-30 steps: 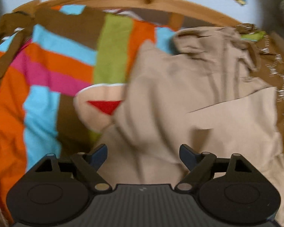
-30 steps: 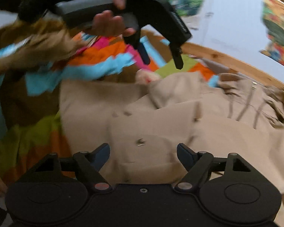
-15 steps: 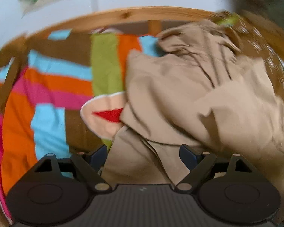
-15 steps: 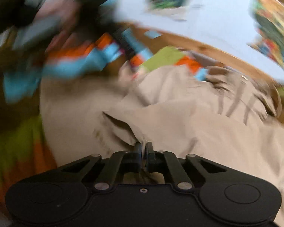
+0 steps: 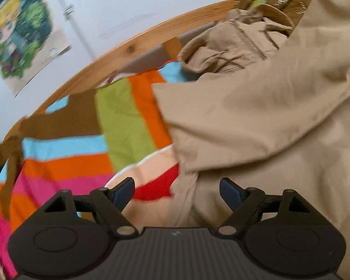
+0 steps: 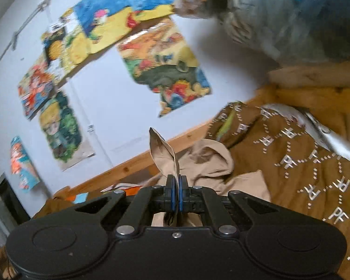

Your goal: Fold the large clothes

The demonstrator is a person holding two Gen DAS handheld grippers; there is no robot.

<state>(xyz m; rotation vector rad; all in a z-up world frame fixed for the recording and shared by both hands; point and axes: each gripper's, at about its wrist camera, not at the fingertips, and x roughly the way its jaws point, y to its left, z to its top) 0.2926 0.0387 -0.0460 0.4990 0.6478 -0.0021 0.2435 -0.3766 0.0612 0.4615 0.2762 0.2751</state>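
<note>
Two black hand-held grippers at work, one clamped, one spread.

Right black two-finger gripper (image 6: 176,187) raised and rolled, blue-padded jaws pinched tight on a fold of beige cloth (image 6: 165,150) standing up between them. Left black two-finger gripper (image 5: 176,190) angled downward, blue-tipped fingers (image 5: 124,190) wide apart and closing slightly, nothing gripped.

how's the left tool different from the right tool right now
The left tool has its fingers spread wide; the right tool has its pads pressed together.
The left tool holds nothing, with the beige jacket and striped bedcover lying beyond it; the right tool pinches a fold of the beige jacket, which sticks up past its tips.
Both are black with blue pads.
</note>
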